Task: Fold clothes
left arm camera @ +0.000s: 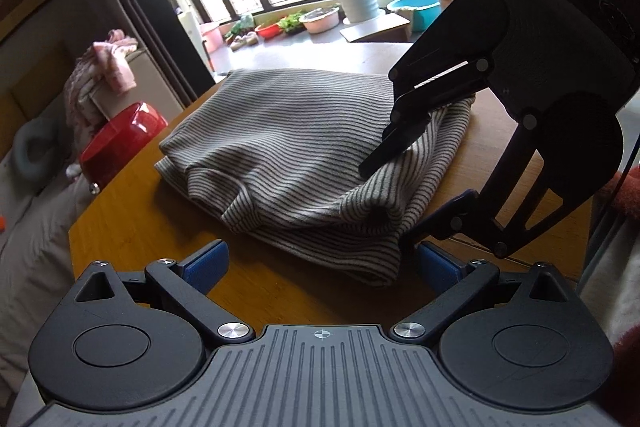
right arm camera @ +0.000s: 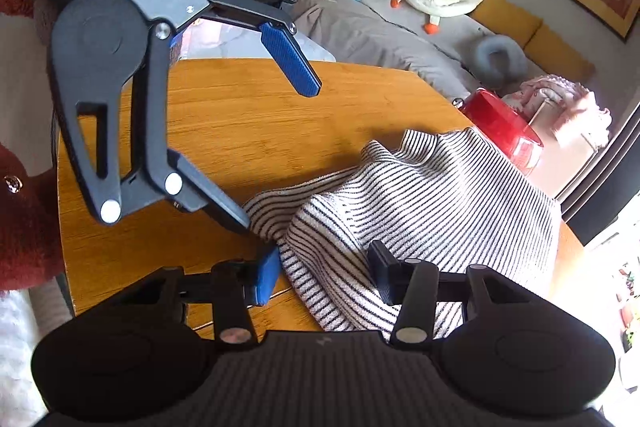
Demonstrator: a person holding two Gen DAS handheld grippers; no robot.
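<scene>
A striped knit top point(left arm camera: 288, 155) lies in a loose, part-folded heap on the wooden table point(left arm camera: 132, 203), bunched toward the table's window-side edge, with a rolled fold at its near end and a flatter layer spread out beneath.

The left claw point(left arm camera: 320, 263) is spread wide and holds nothing; its blue pads sit just short of the rolled fold, low over the table. The right claw point(right arm camera: 324, 275) also stands apart, straddling a raised ridge of cloth, one pad on each side. The right wrist view shows no pinch, so I judge it open around the cloth rather than gripping it.

The top looks light, soft and floppy, a stretchy ribbed knit that will sag and drag wherever it is not held up. The layers will likely slide over each other, so a pinch in the middle of a heap may catch only the upper layer. A hem, cuff or doubled edge gives a firmer hold, and two well-separated holds along one edge should keep it flat while it moves.

The heap fits either a half-made fold or one being tidied.
</scene>
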